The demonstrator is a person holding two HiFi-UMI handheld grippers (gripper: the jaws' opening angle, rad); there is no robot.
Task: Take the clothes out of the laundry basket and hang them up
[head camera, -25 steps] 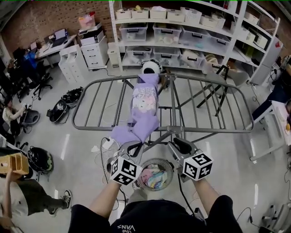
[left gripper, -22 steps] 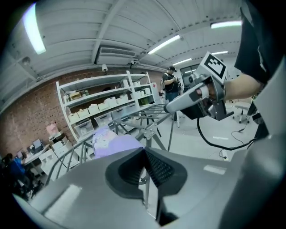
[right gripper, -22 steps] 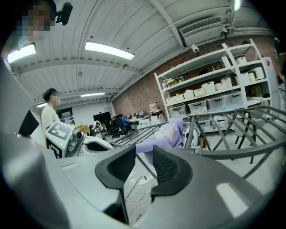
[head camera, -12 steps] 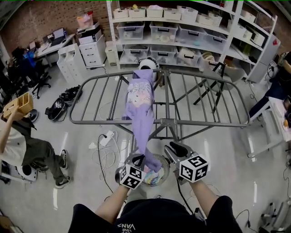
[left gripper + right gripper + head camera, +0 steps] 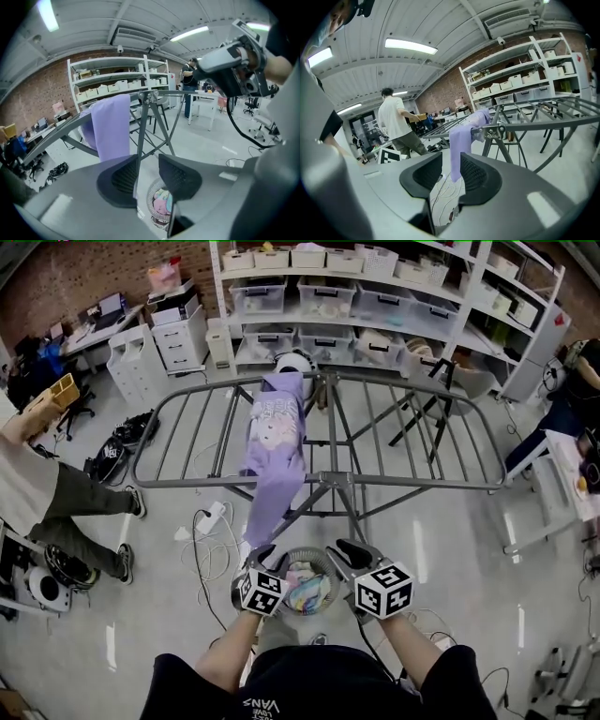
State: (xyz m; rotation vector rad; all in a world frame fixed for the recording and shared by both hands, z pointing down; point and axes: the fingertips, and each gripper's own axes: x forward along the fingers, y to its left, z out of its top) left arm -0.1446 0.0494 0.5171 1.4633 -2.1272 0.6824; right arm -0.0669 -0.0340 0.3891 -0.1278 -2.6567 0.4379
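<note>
A lilac garment (image 5: 270, 442) lies draped over the grey drying rack (image 5: 412, 486), its lower end hanging free toward the floor. Below it stands a round wire laundry basket (image 5: 325, 559) holding pastel clothes. My left gripper (image 5: 262, 557) hovers at the basket's left rim; its jaws have just been opening and nothing sits between them. In the left gripper view the garment (image 5: 111, 125) hangs beyond the left gripper (image 5: 147, 174), with the basket (image 5: 153, 197) under it. My right gripper (image 5: 342, 551) is open and empty at the basket's right rim. The right gripper (image 5: 451, 174) looks toward the garment (image 5: 460, 136).
A person (image 5: 47, 493) carrying a wooden box (image 5: 52, 392) walks at the left. White cables and a power strip (image 5: 212, 518) lie on the floor by the rack. Shelves with bins (image 5: 375, 296) line the back wall. Rack legs (image 5: 323, 502) cross just behind the basket.
My left gripper came down from the rack to the basket, pulling the garment's end down, then let it go. The right gripper sank too. The person at the left walked further back.
</note>
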